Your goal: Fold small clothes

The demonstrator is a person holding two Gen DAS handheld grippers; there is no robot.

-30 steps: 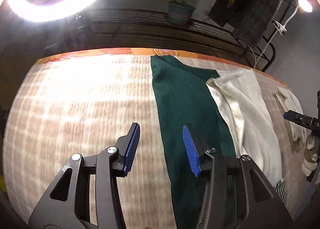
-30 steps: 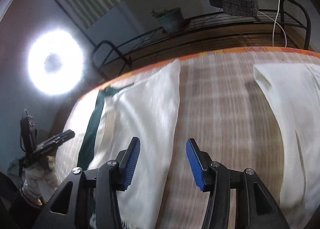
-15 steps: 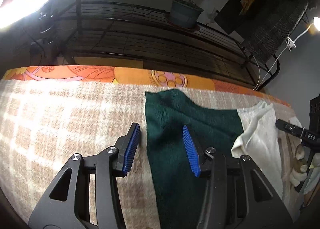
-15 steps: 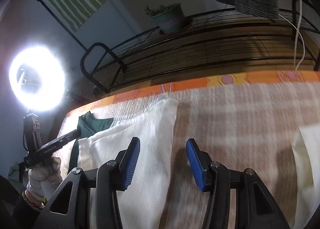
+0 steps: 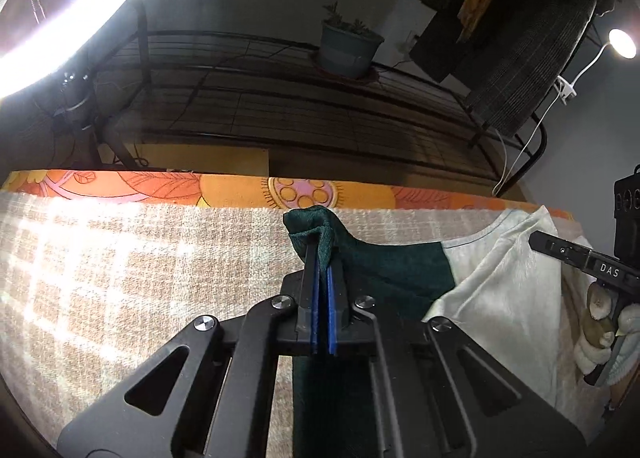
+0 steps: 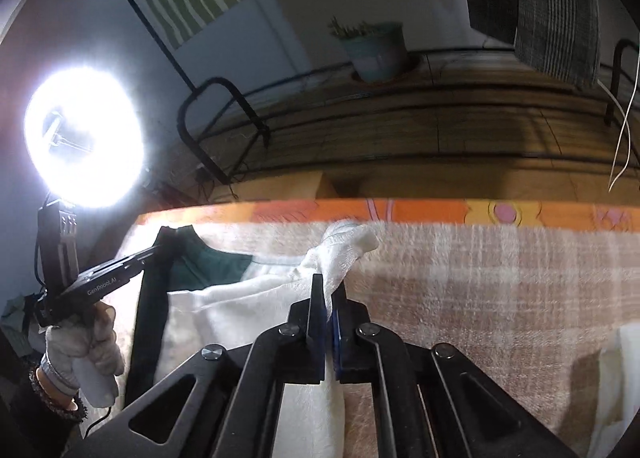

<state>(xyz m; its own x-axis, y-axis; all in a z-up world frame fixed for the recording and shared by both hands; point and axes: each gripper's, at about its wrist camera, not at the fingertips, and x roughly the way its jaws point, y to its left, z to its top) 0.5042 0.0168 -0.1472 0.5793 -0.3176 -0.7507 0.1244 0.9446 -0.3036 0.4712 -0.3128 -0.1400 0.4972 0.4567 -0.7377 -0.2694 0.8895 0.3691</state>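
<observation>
Left hand-held gripper (image 5: 322, 258) pinches the green cloth (image 5: 384, 270), right hand-held gripper (image 6: 329, 298) the white cloth (image 6: 344, 250); lift both corners evenly.

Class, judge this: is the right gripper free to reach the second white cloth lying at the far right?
Probably not yet: the right gripper is shut on the cream cloth, so it must let go before reaching the other white cloth.
</observation>
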